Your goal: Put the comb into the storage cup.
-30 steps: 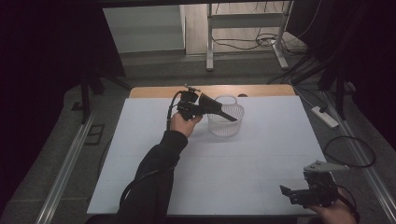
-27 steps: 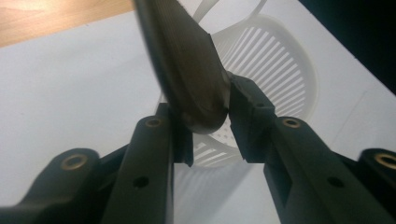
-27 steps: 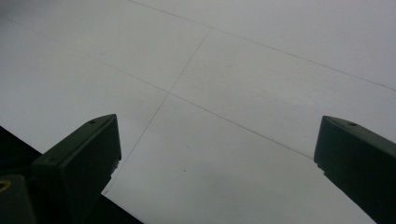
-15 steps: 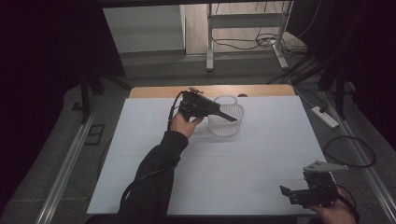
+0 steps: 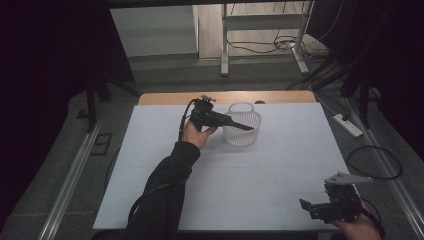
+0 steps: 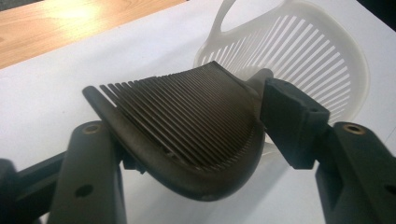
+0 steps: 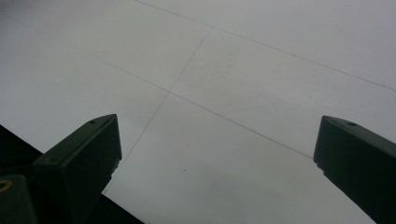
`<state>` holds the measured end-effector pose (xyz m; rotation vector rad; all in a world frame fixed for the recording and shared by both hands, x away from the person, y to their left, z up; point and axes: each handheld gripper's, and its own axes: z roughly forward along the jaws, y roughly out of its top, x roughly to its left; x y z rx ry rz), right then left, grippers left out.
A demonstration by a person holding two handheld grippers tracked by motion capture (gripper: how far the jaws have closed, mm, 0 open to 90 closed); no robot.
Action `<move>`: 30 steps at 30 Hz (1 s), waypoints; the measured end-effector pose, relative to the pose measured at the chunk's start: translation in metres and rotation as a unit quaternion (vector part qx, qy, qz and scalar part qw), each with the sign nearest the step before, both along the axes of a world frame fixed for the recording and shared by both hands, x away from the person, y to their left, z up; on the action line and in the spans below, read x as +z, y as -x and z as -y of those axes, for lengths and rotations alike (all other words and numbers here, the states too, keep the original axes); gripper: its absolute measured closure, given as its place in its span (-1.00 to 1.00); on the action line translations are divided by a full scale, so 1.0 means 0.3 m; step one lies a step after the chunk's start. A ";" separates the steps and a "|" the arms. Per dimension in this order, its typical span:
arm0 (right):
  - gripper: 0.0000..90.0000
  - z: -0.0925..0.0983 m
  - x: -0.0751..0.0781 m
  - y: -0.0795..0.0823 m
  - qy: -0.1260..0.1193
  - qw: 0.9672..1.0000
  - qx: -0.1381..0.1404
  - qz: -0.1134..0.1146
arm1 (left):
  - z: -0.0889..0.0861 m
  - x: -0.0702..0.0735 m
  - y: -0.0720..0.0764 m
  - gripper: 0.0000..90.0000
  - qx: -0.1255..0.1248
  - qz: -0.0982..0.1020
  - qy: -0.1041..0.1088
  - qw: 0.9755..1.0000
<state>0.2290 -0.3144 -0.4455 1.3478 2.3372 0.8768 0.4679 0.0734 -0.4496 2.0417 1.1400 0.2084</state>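
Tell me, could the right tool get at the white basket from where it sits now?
Probably not without a long reach: the right tool sits open at the table's near right corner, while the white basket stands toward the far edge. Bare table lies between, though the left tool with its dark comb hovers there.

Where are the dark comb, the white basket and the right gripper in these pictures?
dark comb (image 6: 187, 126), left gripper view, on its teeth.
white basket (image 5: 243, 134), high view, on its slatted front wall.
right gripper (image 5: 306, 207), high view, between its jaws.

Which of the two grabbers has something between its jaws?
The left gripper: a dark comb sits between its jaws, which have just been opening, above the white slatted basket. The right gripper has only bare white table between its open jaws.
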 end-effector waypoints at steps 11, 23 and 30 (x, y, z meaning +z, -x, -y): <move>-0.97 -0.001 0.001 0.002 0.000 1.000 0.002 0.003 | 0.000 0.011 0.005 -0.57 0.004 0.013 -0.016 1.000; -0.97 -0.001 0.001 0.002 0.001 1.000 0.002 0.003 | -0.013 0.013 0.011 -0.94 -0.008 0.013 -0.029 0.999; -0.97 -0.006 0.002 0.006 0.006 1.000 0.007 0.008 | -0.029 0.027 0.023 -1.00 -0.022 0.022 -0.030 0.999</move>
